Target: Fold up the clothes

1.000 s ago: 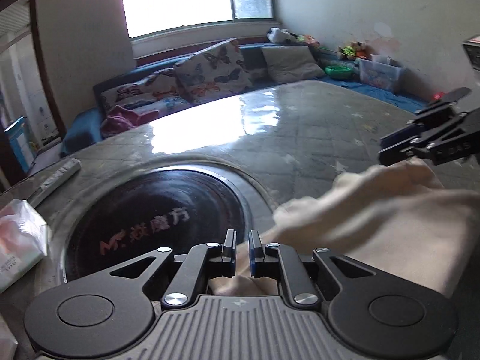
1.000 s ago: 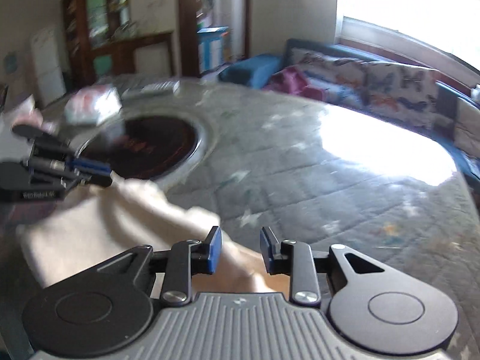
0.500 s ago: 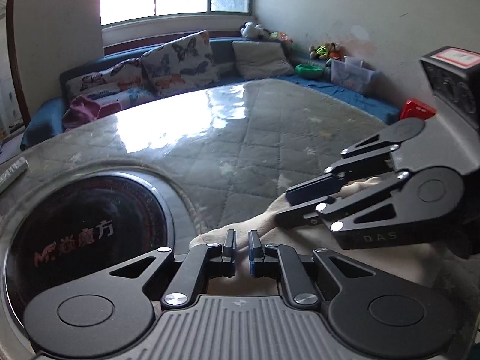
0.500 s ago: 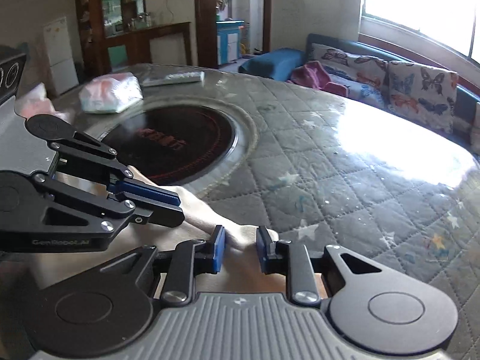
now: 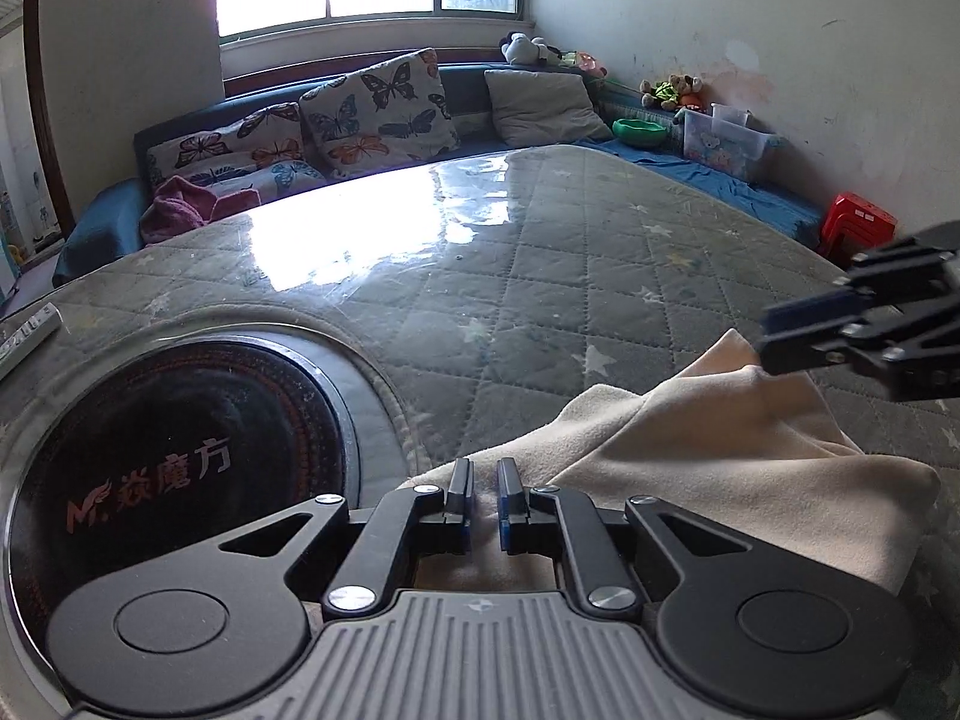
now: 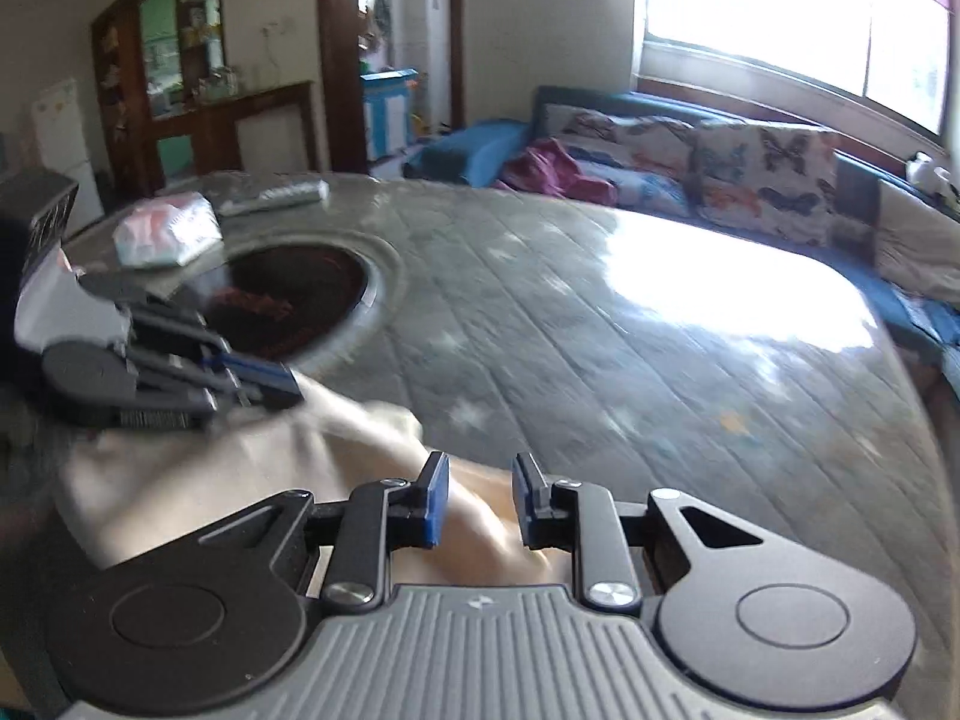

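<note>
Left tongs [image 5: 483, 495]: together, clamped on a fold of the cloth [image 5: 738, 450]; the grip is unchanged over the last second.

Right tongs [image 6: 477, 501]: narrowly apart with cloth bunched between the pads, which appear to pinch it. Half a second ago these tongs sat close beside the left pair, nearly touching; now they stand well apart again, at the far right edge of the left view [image 5: 864, 324].

Cloth: cream, soft, lying on the table [image 5: 540, 252] near its front edge, beside the dark round inset [image 5: 174, 468]. It is drawn out between the two grips, with one loose ridge in the middle.

Reading for the task: bringing the grips together and then parting them suggests one fold laid or an edge re-gripped, and the cloth now being spread for the next. Folding looks early; the cloth is not yet flat.

Containers:
- Clear tub [image 5: 726, 135], on the blue bench by the wall: holds small coloured things, too small to name.
- Green bowl [image 5: 639, 132], beside the tub: contents not visible.
- Soft packet [image 6: 168, 228], on the table: sealed, contents hidden.
</note>
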Action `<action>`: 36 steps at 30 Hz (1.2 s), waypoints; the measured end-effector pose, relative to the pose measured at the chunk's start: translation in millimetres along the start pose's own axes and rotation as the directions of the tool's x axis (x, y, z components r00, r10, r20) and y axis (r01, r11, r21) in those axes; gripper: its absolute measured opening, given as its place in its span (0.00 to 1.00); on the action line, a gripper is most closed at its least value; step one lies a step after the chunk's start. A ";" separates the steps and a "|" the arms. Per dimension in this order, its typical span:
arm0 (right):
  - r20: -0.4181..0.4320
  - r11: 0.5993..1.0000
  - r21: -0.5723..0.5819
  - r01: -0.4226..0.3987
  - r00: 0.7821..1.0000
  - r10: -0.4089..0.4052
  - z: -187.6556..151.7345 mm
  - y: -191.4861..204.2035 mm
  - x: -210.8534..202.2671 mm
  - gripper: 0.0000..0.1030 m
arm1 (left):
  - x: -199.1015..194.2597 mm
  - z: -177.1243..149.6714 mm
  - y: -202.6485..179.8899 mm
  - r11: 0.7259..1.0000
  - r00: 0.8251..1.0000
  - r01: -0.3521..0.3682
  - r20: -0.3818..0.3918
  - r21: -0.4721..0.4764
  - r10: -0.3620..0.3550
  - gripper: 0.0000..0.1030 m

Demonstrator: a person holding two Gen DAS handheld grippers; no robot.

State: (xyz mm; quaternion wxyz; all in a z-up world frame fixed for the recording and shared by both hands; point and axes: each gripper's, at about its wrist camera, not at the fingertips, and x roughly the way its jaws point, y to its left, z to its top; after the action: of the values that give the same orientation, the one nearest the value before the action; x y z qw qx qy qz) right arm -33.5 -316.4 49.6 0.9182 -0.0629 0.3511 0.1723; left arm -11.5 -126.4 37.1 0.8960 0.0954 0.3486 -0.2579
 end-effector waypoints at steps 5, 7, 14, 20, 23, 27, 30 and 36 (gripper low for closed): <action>-0.030 0.999 0.049 0.025 0.999 -0.023 -22.4 -10.1 -14.1 0.21 | 1.7 1.3 -1.6 1.000 1.000 -0.004 -0.002 0.002 0.004 0.10; -0.032 0.997 0.072 0.019 0.999 -0.017 -27.8 -13.9 -10.5 0.21 | 2.9 2.4 -2.0 1.000 1.000 -0.005 -0.003 0.002 0.005 0.10; -0.012 0.996 0.093 -0.008 1.000 0.010 -28.9 -8.7 4.0 0.04 | 3.3 2.5 -2.6 1.000 1.000 -0.011 -0.003 0.002 0.011 0.10; 0.062 0.994 -0.018 0.107 0.993 -0.105 -17.9 6.5 -7.5 0.03 | 4.7 1.6 -3.7 1.000 1.000 -0.017 0.002 0.005 0.017 0.10; 0.021 0.988 -0.043 0.147 0.989 -0.146 -24.6 5.6 7.3 0.03 | 4.7 1.2 -5.7 1.000 1.000 -0.024 0.006 0.013 0.024 0.10; 0.007 0.989 -0.013 0.146 0.989 -0.146 -29.8 -1.0 15.1 0.04 | 4.5 1.4 -9.2 0.999 0.999 -0.035 0.008 0.033 0.034 0.10; 0.020 0.991 0.018 0.131 0.991 -0.131 -21.9 -5.3 7.5 0.05 | 3.9 1.3 -11.0 0.998 0.999 -0.041 0.012 0.042 0.040 0.10; 0.069 0.999 -0.021 0.026 0.997 -0.024 -9.6 7.1 0.1 0.05 | 4.4 1.2 -14.5 0.997 0.998 -0.055 0.014 0.058 0.054 0.10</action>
State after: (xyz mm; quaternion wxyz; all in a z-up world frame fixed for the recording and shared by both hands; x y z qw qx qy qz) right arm -42.0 -312.0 42.4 0.9310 -0.0712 0.3167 0.1667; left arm -15.7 -140.9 35.2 0.9017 0.1293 0.3327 -0.2441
